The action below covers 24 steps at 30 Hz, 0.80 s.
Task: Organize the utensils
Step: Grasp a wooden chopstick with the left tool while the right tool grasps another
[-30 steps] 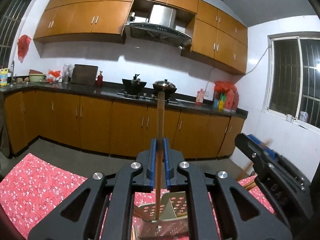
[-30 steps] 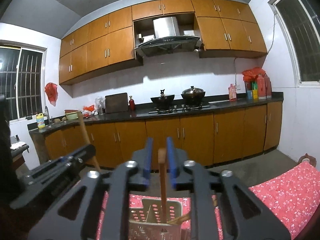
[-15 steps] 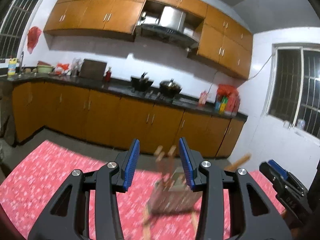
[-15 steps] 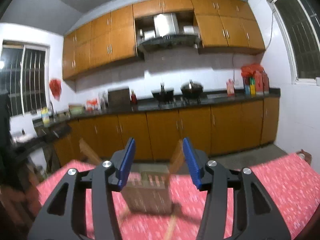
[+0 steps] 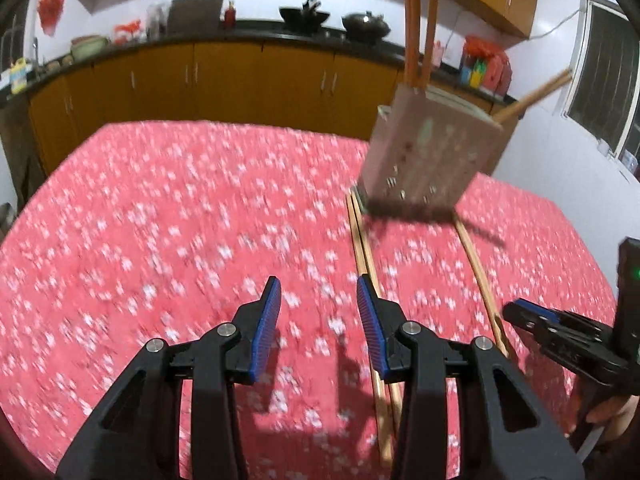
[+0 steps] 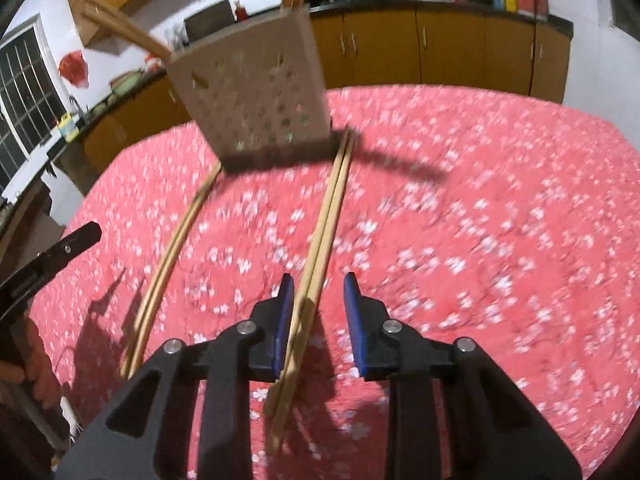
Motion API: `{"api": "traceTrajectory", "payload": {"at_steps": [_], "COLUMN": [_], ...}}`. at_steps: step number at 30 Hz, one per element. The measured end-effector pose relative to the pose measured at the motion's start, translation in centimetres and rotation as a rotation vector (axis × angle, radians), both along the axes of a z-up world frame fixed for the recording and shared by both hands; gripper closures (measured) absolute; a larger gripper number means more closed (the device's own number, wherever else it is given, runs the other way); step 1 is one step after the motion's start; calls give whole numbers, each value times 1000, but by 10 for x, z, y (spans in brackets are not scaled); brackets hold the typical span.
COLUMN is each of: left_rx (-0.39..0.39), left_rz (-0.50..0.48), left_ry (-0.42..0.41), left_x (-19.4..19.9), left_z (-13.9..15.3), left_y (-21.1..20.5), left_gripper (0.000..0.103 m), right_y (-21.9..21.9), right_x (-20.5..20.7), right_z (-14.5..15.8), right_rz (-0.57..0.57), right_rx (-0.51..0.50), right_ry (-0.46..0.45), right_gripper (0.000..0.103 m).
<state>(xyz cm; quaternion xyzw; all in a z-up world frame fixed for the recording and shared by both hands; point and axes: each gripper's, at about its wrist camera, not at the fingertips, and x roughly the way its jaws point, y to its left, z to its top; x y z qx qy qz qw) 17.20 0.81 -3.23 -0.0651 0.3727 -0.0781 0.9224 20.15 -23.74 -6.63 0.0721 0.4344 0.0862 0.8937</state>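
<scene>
Lying flat, pale wooden chopsticks point(image 6: 320, 236) run toward 12 o'clock between the wide-open, empty right gripper point(image 6: 318, 284); left gripper point(image 5: 318, 288) open too, empty.

Red white-flowered tablecloth point(image 5: 168, 216), tan chopsticks point(image 6: 326, 216), grey-beige perforated holder point(image 6: 256, 100).

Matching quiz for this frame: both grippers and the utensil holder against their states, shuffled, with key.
1. left gripper
2. right gripper
3. holder

A. open, chopstick pair lying between its fingers
B. open, only cloth between its fingers
C. stands on the cloth, chopsticks sticking out of its top

Pairs: 1-B, 2-A, 3-C
</scene>
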Motion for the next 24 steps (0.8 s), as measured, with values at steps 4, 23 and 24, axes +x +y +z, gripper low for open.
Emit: {"api": "traceTrajectory", "payload": {"at_steps": [4,23,24], "left_rx": [-6,-27,-28], "left_rz": [-20,-66,-66], "left_ry": [33,104,106], "left_x": [-1,-1,-1], "left_z": [-9,-29,-29], "left_y": [-5,-18,-18], "left_gripper": [62,63,63], "right_y": [9,-10,-11], "right_x": [-1,-6,-4], "right_z": [-8,2,1], "right_rz": [-1,-60,-62], "right_rx": [-72,21,11], "right_ry": [1,-54,-44], "right_gripper": [87,85,85]}}
